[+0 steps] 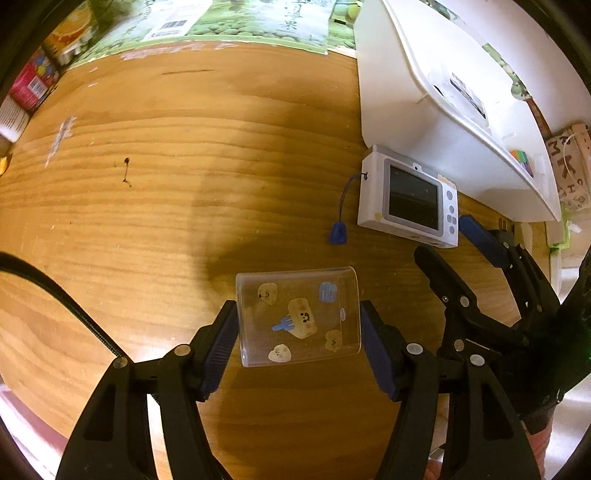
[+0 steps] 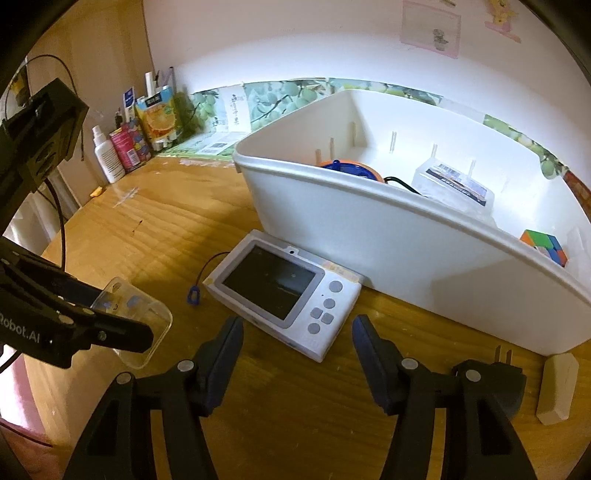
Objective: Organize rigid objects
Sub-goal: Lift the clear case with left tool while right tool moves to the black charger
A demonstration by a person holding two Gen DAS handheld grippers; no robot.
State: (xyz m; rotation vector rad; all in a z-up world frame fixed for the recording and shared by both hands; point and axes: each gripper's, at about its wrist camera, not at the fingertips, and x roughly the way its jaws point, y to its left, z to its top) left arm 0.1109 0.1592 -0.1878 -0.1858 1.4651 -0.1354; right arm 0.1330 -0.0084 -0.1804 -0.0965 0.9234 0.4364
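A clear phone case (image 1: pixel 298 315) with cartoon stickers sits between the pads of my left gripper (image 1: pixel 298 343), which is shut on it just above the wooden table; the case also shows in the right wrist view (image 2: pixel 136 317). A white toy camera (image 1: pixel 408 202) with a blue strap lies on the table against the white bin (image 1: pixel 413 122). In the right wrist view my right gripper (image 2: pixel 297 354) is open and empty just in front of the camera (image 2: pixel 284 295). The bin (image 2: pixel 369 236) holds an orange-blue item (image 2: pixel 349 170), a clear packet (image 2: pixel 454 186) and a puzzle cube (image 2: pixel 546 245).
Bottles and cartons (image 2: pixel 129 147) stand at the table's far left by the wall. A wooden block (image 2: pixel 557 387) and a black plug (image 2: pixel 506 373) lie at the right near the bin. Green printed paper (image 1: pixel 229 26) lies along the back edge.
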